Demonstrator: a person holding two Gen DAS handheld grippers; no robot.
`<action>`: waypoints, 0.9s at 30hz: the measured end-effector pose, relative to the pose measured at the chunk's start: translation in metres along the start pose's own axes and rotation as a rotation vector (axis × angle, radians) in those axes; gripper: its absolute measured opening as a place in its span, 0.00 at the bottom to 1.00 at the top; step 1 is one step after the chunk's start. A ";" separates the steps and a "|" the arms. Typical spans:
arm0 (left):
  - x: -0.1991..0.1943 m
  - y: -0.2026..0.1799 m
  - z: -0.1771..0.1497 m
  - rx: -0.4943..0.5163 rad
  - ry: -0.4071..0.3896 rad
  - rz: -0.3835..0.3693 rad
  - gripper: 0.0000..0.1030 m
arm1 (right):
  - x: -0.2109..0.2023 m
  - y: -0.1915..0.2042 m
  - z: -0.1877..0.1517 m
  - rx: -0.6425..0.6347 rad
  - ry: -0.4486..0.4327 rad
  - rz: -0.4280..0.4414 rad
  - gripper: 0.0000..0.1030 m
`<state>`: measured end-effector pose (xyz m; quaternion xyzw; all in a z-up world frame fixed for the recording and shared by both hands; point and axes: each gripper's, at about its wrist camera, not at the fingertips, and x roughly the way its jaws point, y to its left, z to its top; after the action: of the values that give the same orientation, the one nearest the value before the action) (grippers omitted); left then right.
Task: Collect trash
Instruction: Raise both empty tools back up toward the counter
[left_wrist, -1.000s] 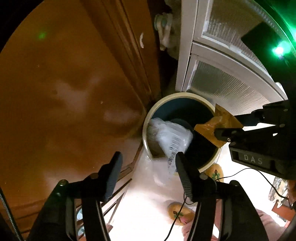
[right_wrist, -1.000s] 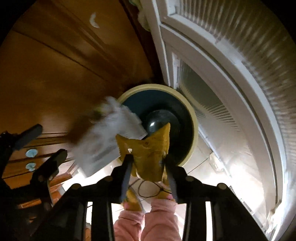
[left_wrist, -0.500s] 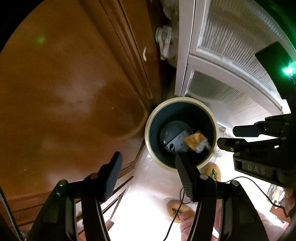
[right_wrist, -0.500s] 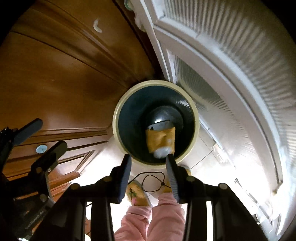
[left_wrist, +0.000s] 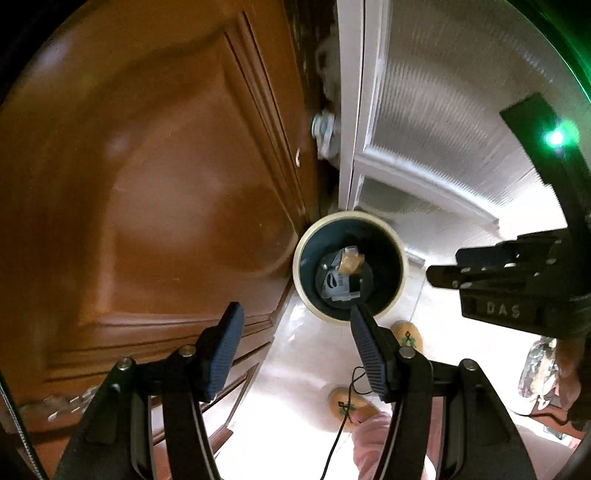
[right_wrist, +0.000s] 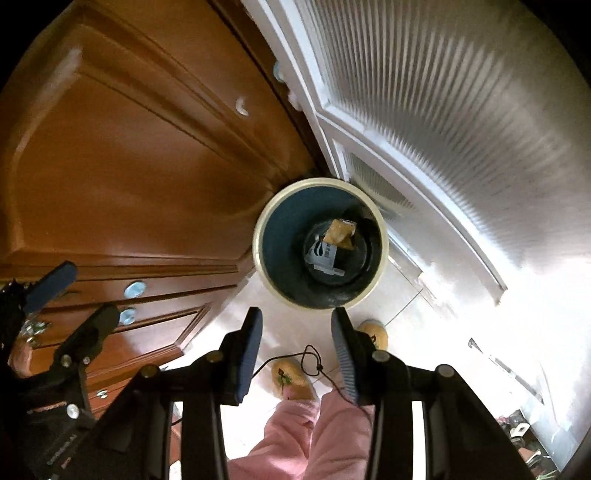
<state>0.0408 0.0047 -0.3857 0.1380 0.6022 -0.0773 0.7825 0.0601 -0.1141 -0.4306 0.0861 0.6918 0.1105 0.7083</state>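
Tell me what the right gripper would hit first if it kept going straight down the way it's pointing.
Probably the near rim of the trash bin or the floor just before it; the open right gripper aims there, though depth is unclear.

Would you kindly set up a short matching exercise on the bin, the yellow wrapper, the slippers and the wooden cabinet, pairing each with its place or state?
Things:
1. bin
2. yellow wrapper
3. slippers
4. wooden cabinet

Places or states:
A. on the pale floor, on the person's feet
B. lying at the bottom, on a grey-white packet
C. standing in the corner, cream rim, dark inside
D. to the left of the bin, doors shut

Pairs: 1-C, 2-B, 3-A, 4-D
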 end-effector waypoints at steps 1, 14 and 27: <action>-0.012 0.001 0.001 -0.003 -0.012 -0.002 0.56 | -0.005 0.002 -0.003 -0.001 -0.006 0.003 0.38; -0.162 0.016 0.011 0.037 -0.201 -0.068 0.56 | -0.158 0.062 -0.042 -0.075 -0.193 0.039 0.38; -0.288 0.047 0.034 0.028 -0.409 -0.095 0.62 | -0.292 0.100 -0.060 -0.143 -0.474 -0.036 0.38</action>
<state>0.0105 0.0259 -0.0946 0.1020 0.4354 -0.1490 0.8820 -0.0088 -0.1006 -0.1237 0.0470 0.4983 0.1233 0.8569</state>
